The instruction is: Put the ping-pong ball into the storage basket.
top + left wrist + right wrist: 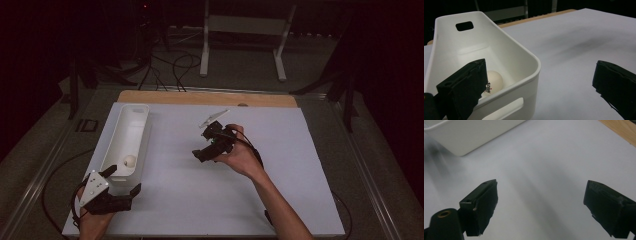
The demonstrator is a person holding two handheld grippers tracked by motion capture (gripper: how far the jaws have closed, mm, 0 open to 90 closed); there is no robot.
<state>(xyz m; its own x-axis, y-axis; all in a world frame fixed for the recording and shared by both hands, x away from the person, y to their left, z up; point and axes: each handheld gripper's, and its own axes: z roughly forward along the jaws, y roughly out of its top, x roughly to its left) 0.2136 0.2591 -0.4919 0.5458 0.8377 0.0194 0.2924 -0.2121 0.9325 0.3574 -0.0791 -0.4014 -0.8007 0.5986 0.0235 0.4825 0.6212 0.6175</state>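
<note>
Surface: table [260,200], covered by a white sheet, wooden edge exposed at the far side
Resting on it: white bin [131,131], long, at the left side, handle cut-outs in both ends

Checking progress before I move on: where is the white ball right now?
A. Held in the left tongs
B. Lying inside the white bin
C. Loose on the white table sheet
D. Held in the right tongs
B: the white ball lies on the floor of the white bin, near its close end, and both tongs are open and hold nothing.
</note>
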